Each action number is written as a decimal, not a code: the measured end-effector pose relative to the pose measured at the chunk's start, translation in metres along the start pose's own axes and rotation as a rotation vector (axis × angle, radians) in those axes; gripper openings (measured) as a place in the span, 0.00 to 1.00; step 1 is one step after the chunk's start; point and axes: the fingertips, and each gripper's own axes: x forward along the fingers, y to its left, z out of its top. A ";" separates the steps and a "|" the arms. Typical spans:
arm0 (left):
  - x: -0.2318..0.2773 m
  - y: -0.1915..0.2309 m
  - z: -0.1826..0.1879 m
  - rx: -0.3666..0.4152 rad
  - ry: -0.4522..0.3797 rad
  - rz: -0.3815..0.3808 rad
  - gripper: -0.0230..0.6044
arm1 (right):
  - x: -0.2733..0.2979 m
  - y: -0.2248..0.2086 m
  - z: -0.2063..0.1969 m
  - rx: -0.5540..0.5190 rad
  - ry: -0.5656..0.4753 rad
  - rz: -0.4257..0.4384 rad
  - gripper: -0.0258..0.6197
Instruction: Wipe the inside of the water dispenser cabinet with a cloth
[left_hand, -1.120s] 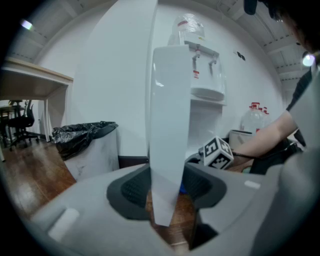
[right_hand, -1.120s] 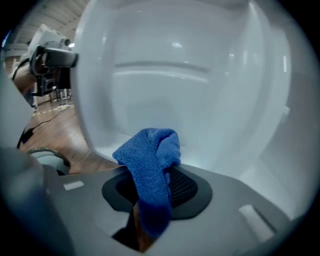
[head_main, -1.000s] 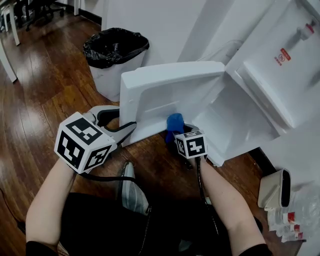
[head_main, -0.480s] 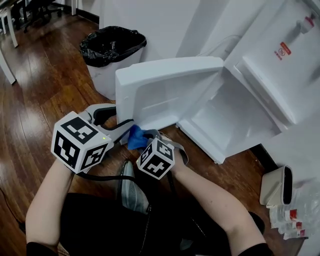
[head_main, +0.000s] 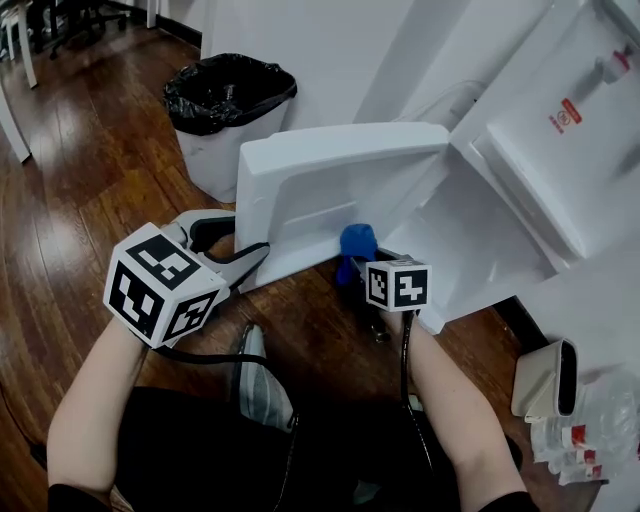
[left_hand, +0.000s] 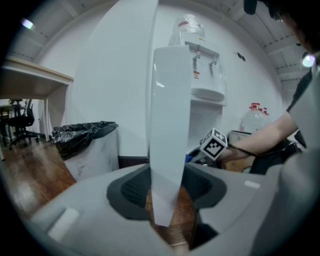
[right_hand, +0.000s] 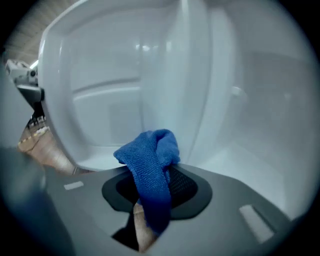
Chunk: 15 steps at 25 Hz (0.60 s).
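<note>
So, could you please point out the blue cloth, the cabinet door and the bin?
blue cloth (right_hand: 151, 151), right gripper view, bunched top.
cabinet door (head_main: 330, 195), head view, inner panel.
bin (head_main: 230, 90), head view, black liner.

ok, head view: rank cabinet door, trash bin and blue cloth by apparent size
1. cabinet door
2. trash bin, though it sits farther from the camera, so it may look smaller than it is
3. blue cloth

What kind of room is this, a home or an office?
Probably an office: a white water dispenser, a bin with a black liner, and a swivel chair by a desk on wooden flooring.
</note>
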 end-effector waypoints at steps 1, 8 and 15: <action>0.000 0.000 0.000 0.001 0.001 -0.001 0.35 | -0.004 -0.008 -0.009 0.038 0.006 0.011 0.24; -0.002 0.000 -0.002 -0.008 0.003 0.001 0.35 | -0.010 -0.046 -0.022 0.119 0.004 0.004 0.24; -0.001 0.000 0.000 -0.001 -0.004 -0.006 0.35 | -0.096 -0.048 0.092 0.024 -0.330 -0.093 0.24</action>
